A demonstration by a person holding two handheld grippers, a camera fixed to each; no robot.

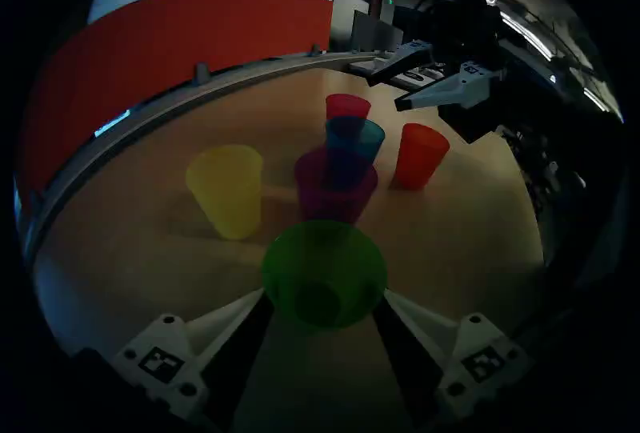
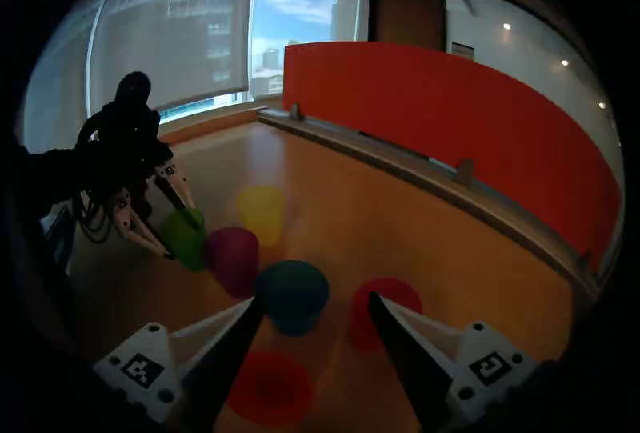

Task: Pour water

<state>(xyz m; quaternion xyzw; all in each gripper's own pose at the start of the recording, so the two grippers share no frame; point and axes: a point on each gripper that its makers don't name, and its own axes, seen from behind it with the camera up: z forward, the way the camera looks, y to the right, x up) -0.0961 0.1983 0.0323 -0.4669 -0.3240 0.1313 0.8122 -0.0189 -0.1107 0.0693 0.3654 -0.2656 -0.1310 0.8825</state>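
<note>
The green cup (image 1: 324, 273) is being gripped at both sides by the left gripper (image 1: 324, 294), low over the wooden table (image 1: 120, 249) and just before the purple cup (image 1: 334, 185); water inside cannot be made out. The right gripper (image 2: 313, 299) is being held wide and empty above the teal cup (image 2: 290, 282). With cups being crowded so near, a neighbour could be knocked during tilting, or water spilled beside the target.
</note>
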